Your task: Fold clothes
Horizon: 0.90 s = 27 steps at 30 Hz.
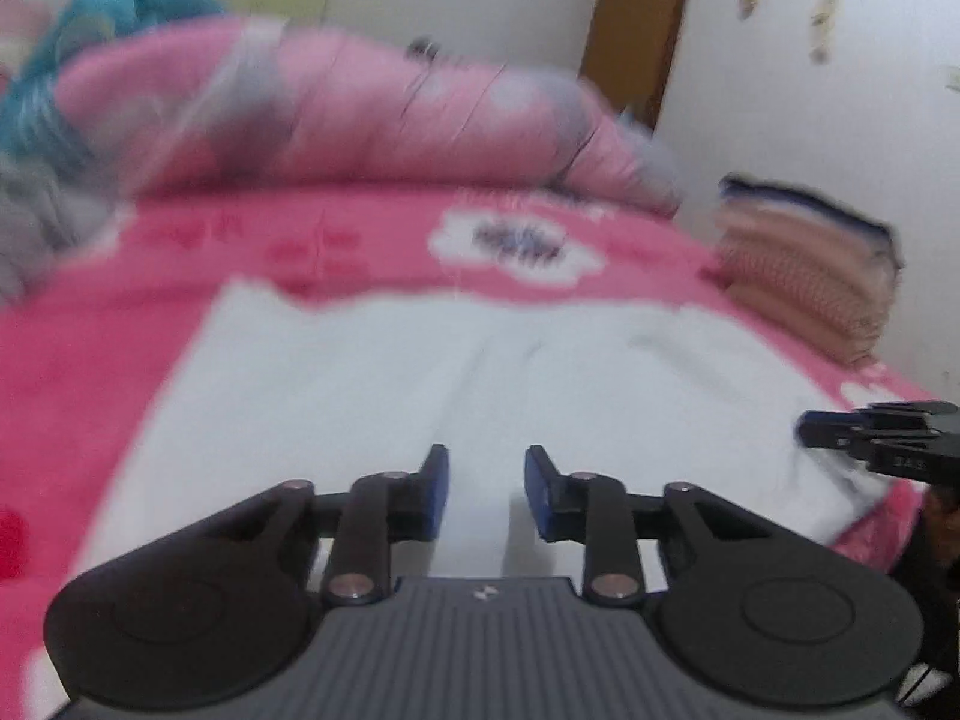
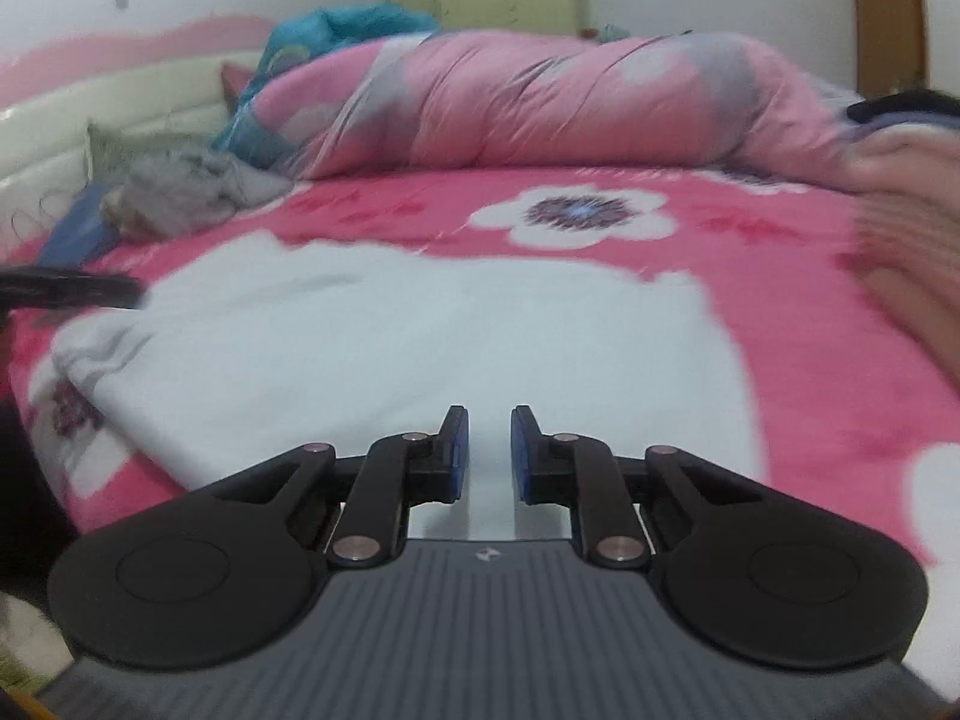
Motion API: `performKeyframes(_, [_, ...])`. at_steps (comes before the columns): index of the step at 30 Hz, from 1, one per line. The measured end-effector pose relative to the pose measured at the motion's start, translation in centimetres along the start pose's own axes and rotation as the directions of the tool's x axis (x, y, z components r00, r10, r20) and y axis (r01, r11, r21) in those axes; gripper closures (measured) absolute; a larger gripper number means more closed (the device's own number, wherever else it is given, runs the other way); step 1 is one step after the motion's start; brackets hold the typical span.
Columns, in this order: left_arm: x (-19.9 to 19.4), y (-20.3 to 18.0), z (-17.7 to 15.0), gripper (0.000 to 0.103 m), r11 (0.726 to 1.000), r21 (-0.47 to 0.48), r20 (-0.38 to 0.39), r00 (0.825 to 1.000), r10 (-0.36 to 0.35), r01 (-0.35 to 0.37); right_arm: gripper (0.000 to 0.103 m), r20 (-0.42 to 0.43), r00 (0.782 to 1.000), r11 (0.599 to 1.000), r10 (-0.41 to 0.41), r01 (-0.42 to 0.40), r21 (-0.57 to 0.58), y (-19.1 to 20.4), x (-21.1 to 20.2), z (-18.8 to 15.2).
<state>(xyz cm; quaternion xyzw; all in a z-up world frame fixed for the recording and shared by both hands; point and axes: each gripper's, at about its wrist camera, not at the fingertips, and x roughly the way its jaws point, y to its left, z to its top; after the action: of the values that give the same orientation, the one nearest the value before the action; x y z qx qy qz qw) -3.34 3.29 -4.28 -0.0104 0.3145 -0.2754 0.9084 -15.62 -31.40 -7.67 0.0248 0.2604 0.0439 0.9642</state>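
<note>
A white garment (image 1: 420, 372) (image 2: 420, 330) lies spread flat on the pink flowered bed cover (image 1: 90, 390) (image 2: 810, 360). My left gripper (image 1: 486, 483) hovers over its near part, jaws a little apart with only the cloth below showing in the gap. My right gripper (image 2: 489, 450) hangs over the garment's near edge, jaws narrowly apart and nothing pinched between the blue pads. The right gripper (image 1: 807, 429) also shows at the garment's right side in the left wrist view. In the right wrist view the left gripper (image 2: 120, 288) is a dark blur at the garment's left corner.
A rolled pink quilt (image 1: 360, 108) (image 2: 540, 108) lies across the far side of the bed. A folded beige pile (image 1: 804, 276) (image 2: 912, 240) sits at the right. A grey garment (image 2: 174, 198) and teal cloth (image 2: 336, 30) lie far left. A brown door (image 1: 636, 30) stands behind.
</note>
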Motion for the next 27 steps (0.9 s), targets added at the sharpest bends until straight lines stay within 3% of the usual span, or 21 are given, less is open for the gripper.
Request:
performKeyframes(2, [1.3,2.5,0.3,0.097,0.994,-0.095,-0.022,0.999,0.050,-0.051,0.091,0.010,1.000,0.997,-0.028,0.027,0.076,-2.0,-0.2,-0.6])
performKeyframes(3, [1.4,3.7,0.6,0.099,0.989,-0.132,-0.023,0.997,0.068,-0.070,0.091,0.007,0.998,0.992,-0.060,0.059,0.113,-3.5,-0.8,-1.0])
performKeyframes(6, [0.5,5.2,2.1,0.099,0.980,-0.161,-0.002,0.993,0.121,-0.120,0.088,-0.034,0.981,0.969,-0.193,0.196,0.153,-6.7,-2.9,-1.9])
performKeyframes(8, [-0.1,6.2,3.1,0.085,0.972,-0.180,0.011,0.988,0.157,-0.152,0.089,-0.056,0.967,0.948,-0.248,0.254,0.193,-8.8,-4.0,-1.7])
performKeyframes(9, [-0.3,6.3,3.7,0.079,0.972,-0.182,0.021,0.988,0.155,-0.148,0.089,-0.037,0.970,0.947,-0.242,0.245,0.207,-8.9,-4.3,-1.2])
performKeyframes(12, [0.5,3.9,4.9,0.077,0.992,-0.116,0.023,0.998,0.051,-0.048,0.088,0.033,0.983,0.965,-0.180,0.170,0.202,-7.9,-4.5,0.8])
performKeyframes(14, [2.5,1.7,5.1,0.076,0.999,-0.043,-0.037,0.999,-0.006,0.005,0.088,0.053,0.995,0.986,-0.086,0.077,0.148,-6.2,-3.0,2.5])
performKeyframes(17, [6.2,0.1,4.6,0.076,1.000,0.017,-0.139,0.990,0.009,-0.007,0.090,-0.022,0.998,0.995,0.064,-0.062,0.084,-3.8,1.6,4.0])
performKeyframes(20, [7.9,2.3,4.6,0.096,0.997,-0.024,-0.117,0.991,0.065,-0.069,0.091,-0.109,0.994,0.997,0.031,-0.023,0.078,-4.7,4.6,4.0])
performKeyframes(23, [8.2,5.9,5.8,0.097,0.980,-0.146,-0.093,0.988,0.123,-0.136,0.102,-0.108,0.994,0.984,-0.001,0.020,0.175,-8.4,4.3,3.7])
performKeyframes(26, [7.9,7.1,7.0,0.097,0.974,-0.157,-0.077,0.985,0.152,-0.162,0.098,-0.112,0.989,0.981,-0.099,0.116,0.155,-9.6,3.4,4.7])
performKeyframes(27, [7.6,6.8,7.4,0.090,0.974,-0.141,-0.060,0.984,0.170,-0.177,0.095,-0.113,0.985,0.979,-0.131,0.147,0.144,-9.9,3.1,5.1])
